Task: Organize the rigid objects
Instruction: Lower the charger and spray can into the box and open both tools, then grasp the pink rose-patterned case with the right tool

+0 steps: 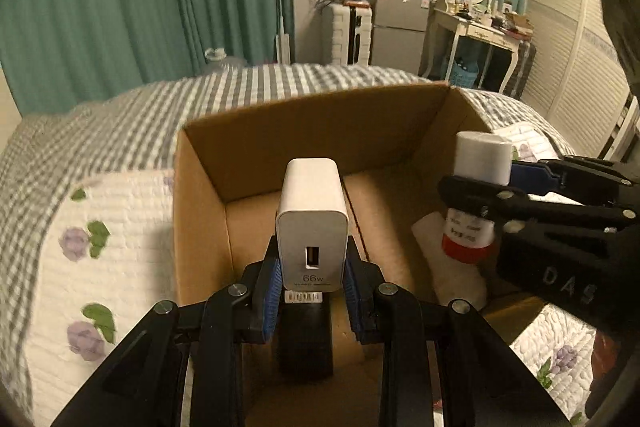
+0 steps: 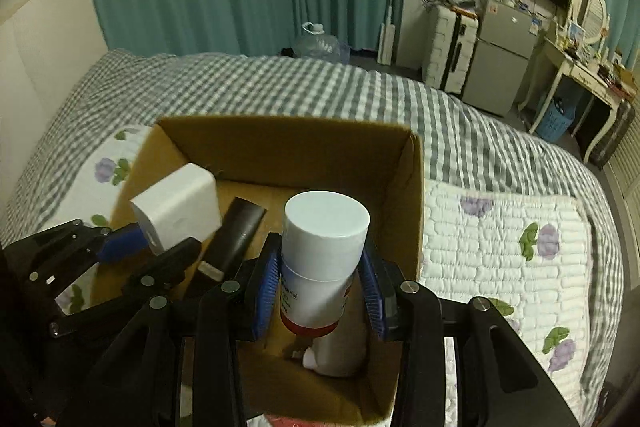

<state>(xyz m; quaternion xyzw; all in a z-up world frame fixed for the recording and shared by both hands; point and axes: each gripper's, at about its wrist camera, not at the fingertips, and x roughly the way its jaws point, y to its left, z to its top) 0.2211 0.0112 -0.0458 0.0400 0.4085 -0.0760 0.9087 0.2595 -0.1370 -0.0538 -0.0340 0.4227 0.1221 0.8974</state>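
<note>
A bedroom with teal curtains is seen, and most of the view is taken up by a bed (image 2: 320, 91) covered in a grey-checked spread, with a white quilted pad printed with flowers laid over it. On that pad an open cardboard box (image 1: 320, 119) is set, and everything below is placed relative to this box.

Above the left half of the box, the left gripper (image 1: 312, 267) is held with its jaws clamped on a white charger (image 1: 312, 219), gripped low on its sides so that its body points toward the far wall. Above the right half, the right gripper (image 2: 320, 283) is held with its jaws closed on a white bottle (image 2: 320, 251) with a red base, gripped around the middle. On the box floor a dark flat object (image 2: 236, 235) is seen under the charger, and a pale tube-like object (image 2: 340, 355) under the bottle.

The step in hand is judged to be the lowering of both items into the box. It is best done if each item is brought well below the rim before the jaws are parted, so that nothing is dropped from height. The charger should be set beside the dark object rather than on it, and the bottle should be laid into bare floor clear of the pale one. The two grippers are near each other, so one release at a time is advisable.
</note>
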